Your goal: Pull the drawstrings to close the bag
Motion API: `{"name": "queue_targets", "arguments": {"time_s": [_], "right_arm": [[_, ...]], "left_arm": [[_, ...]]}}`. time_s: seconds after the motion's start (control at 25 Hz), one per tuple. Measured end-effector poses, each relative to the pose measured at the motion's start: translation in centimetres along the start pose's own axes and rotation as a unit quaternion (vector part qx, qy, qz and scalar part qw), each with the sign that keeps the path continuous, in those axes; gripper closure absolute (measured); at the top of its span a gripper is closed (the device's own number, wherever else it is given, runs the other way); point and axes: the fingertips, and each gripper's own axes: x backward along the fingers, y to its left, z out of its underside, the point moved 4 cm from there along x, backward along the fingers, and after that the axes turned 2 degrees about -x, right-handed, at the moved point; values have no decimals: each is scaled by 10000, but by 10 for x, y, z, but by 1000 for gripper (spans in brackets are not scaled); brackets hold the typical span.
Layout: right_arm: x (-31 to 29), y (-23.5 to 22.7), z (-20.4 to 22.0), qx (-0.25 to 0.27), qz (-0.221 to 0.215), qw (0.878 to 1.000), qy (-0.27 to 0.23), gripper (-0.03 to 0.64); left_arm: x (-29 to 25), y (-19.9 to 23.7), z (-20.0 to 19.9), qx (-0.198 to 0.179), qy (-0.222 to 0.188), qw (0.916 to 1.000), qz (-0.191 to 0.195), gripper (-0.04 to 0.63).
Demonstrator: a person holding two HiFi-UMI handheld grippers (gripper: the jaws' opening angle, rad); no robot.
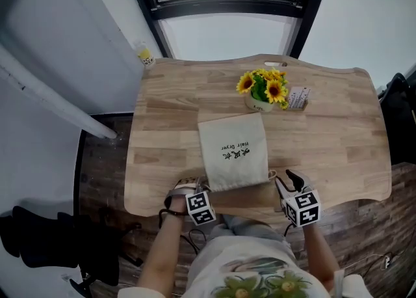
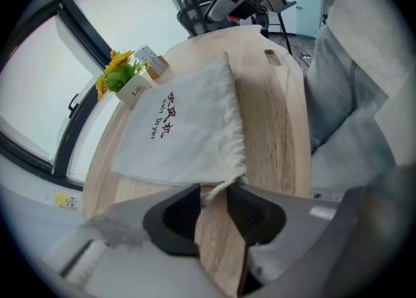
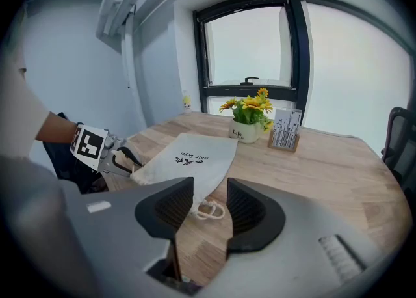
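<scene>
Lying just short of the sunflower pot (image 1: 262, 97), the bag (image 1: 233, 150) turns its mouth away from it; there the left gripper (image 2: 214, 200) and right gripper (image 3: 210, 200) gape, unclenched, each at a drawstring end (image 2: 218, 189).

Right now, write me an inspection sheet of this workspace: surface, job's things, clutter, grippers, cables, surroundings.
Surface: wooden table, mostly bare.
Job's things: cloth bag lying flat, mouth toward the person, not yet drawn shut; left cord end at one mouth corner, drawstring loop at the other.
Clutter: sunflower pot and card holder at the far edge, clear of the bag.
Grippers: left gripper open, cord end between its jaws; right gripper open, loop lying just ahead.
Cables: thin cable on the floor, lower right.
Surroundings: window behind the table; dark chair to the right.
</scene>
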Motion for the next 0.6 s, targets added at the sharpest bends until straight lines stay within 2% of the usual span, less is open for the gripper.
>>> {"name": "queue_targets", "arguments": {"time_s": [0.04,0.16,0.24,0.4,0.48,0.6], "right_arm": [[-1,0,1,9,-8,10000,25,463],[-5,0,4,104,-26,9999,92,462],[-7,-2,7,262,-39,9995,149,460],[-14,-1,12,916,-134,9950,366,456],[-20,1,17,1433,-262,9878,546,448],[-28,6,27,2292,-553,9676,899,443]], "left_arm": [[-1,-1,1,128,-49,9999,37,474],[-1,0,2,436,-136,9990,20,499],[-2,-2,2,610,-109,9979,176,573],[-4,-10,5,1021,-106,9928,620,583],[-2,-10,5,1243,-154,9891,772,583],[-2,-13,5,1547,-189,9825,1023,583]]}}
